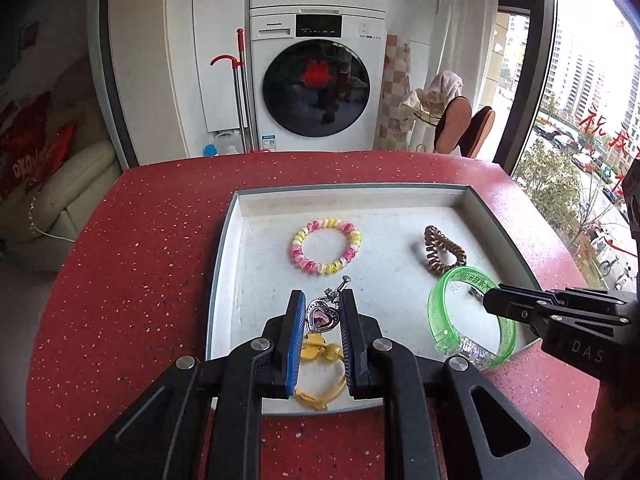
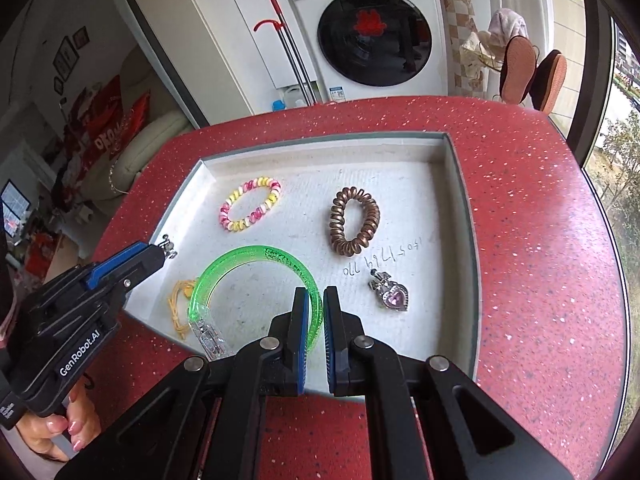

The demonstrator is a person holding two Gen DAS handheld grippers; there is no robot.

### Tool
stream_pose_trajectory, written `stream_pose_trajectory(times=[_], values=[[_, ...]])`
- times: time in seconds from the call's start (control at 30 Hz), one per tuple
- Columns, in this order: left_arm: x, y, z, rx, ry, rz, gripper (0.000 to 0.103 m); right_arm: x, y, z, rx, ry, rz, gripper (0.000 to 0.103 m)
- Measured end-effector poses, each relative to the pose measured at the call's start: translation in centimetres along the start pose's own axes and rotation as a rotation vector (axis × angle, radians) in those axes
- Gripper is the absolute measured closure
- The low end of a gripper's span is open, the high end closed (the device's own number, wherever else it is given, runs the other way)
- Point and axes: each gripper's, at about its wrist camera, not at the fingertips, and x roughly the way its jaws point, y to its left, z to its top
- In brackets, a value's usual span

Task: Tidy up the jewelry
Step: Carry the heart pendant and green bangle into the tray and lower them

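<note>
Readable marks on the appliance, the grippers, the tray and the window

The washing machine [image 1: 318, 76] at the far side carried the brand "Panasonic" on its detergent drawer panel; the small print on its control panel and the sticker with a QR code at its lower left were too small to read. The left gripper [image 2: 162, 254] bore "GenRobot.AI" in white on its black body, and the right gripper [image 1: 490, 300] showed the letters "DAS" on its housing. Handwritten digits stood upside down on the white tray [image 2: 400, 152] floor near the heart pendant [image 2: 394, 296], not surely legible. The green bangle [image 2: 256, 264] carried dark print, unreadable. Red Chinese characters stood on the window [image 1: 600, 120] at right.
</note>
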Motion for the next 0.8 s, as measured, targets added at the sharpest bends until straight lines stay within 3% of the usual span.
stream_pose_trajectory(times=[0.37, 0.8], values=[[4.1, 0.1, 0.5, 0.011, 0.051, 0.034, 0.068, 2.9, -1.5, 1.0, 0.009, 0.041, -0.053, 0.095], [6.6, -0.8, 0.2, 0.032, 0.089, 0.07, 0.068, 3.1, -2.0, 2.0, -0.035, -0.011, -0.145, 0.095]])
